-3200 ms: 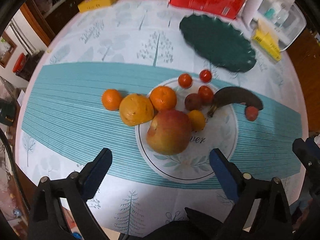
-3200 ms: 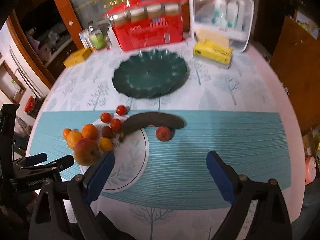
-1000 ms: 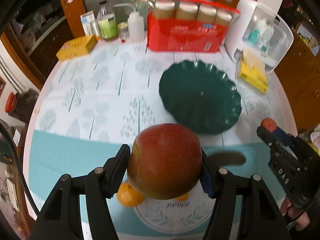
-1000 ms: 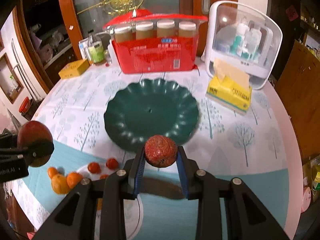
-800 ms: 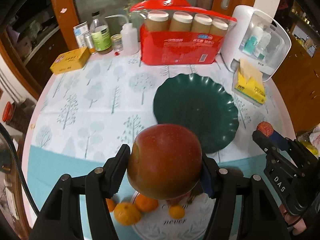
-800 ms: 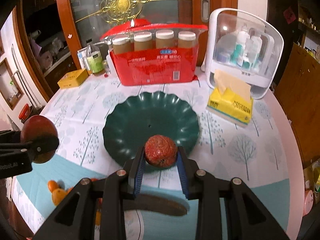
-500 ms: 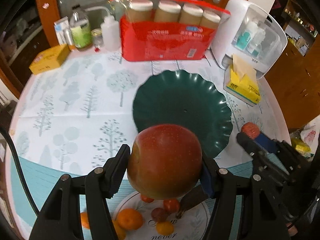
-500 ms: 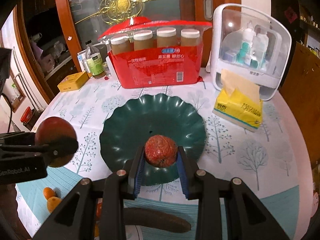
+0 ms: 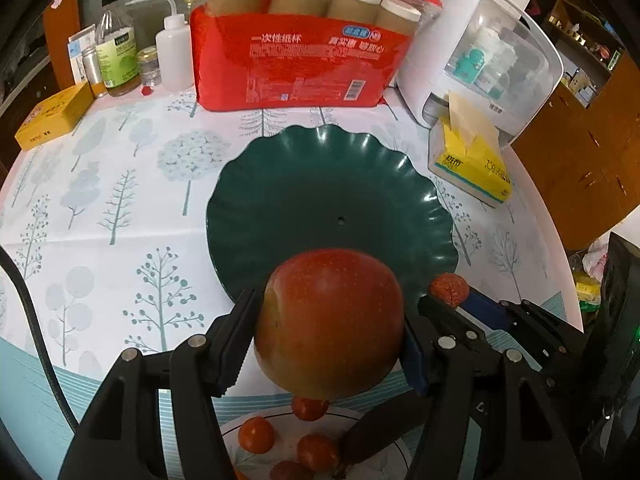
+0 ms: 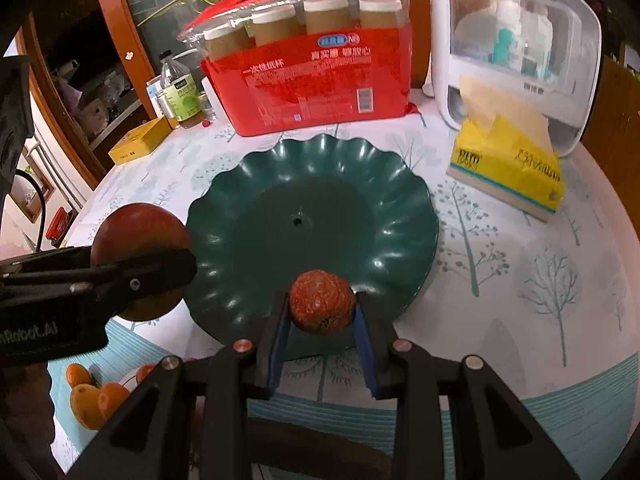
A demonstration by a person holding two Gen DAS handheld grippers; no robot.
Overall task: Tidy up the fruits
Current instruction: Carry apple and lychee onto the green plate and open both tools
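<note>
Left wrist only: cherry tomatoes [image 9: 256, 434].

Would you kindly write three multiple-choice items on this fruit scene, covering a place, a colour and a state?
1. Where is the yellow tissue pack?
A. on the green plate
B. right of the green plate
C. under the banana
2. What colour is the empty scalloped plate?
A. white
B. yellow
C. dark green
3. What is the left gripper doing?
A. holding an apple
B. open, empty
C. holding a bottle

Key: 1 B, the yellow tissue pack lies right of the green plate; 2 C, its rim is dark green; 3 A, the left gripper clamps the apple.
</note>
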